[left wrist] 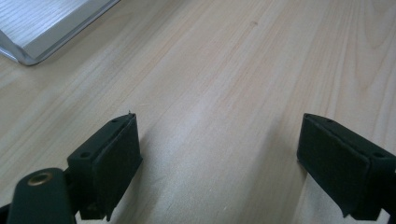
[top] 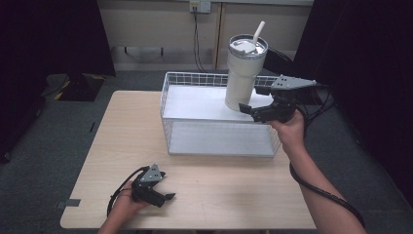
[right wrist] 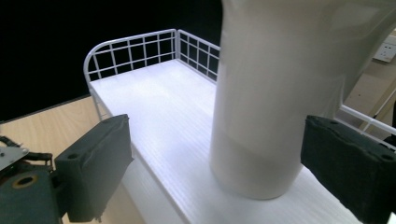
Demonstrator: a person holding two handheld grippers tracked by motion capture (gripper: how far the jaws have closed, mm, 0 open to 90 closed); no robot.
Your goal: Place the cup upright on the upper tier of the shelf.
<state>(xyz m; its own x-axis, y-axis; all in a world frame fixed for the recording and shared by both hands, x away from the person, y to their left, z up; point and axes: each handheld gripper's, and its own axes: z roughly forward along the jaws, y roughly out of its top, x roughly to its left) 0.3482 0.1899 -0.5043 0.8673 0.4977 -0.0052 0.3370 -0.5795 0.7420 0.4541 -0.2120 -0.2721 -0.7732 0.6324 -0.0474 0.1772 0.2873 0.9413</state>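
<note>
A tall white tumbler [top: 243, 78] with a lid and a white straw [top: 258, 31] stands upright on the top shelf of a white wire rack [top: 195, 105], near its right end. My right gripper [top: 251, 100] is open at the tumbler's base, coming from the right. In the right gripper view the tumbler [right wrist: 275, 102] stands between the two pads [right wrist: 100, 163] with a gap on each side, nearer the right one. My left gripper [top: 166, 185] rests low on the wooden table [top: 219, 195] at the front left, open with nothing between its pads [left wrist: 116, 158].
The rack has a lower shelf [top: 219, 139] and a low wire rail [top: 195, 78] around its back and sides. A corner of the rack's base [left wrist: 42, 28] lies ahead of the left gripper. Dark curtains stand on both sides, and a cable hangs at the back wall [top: 197, 44].
</note>
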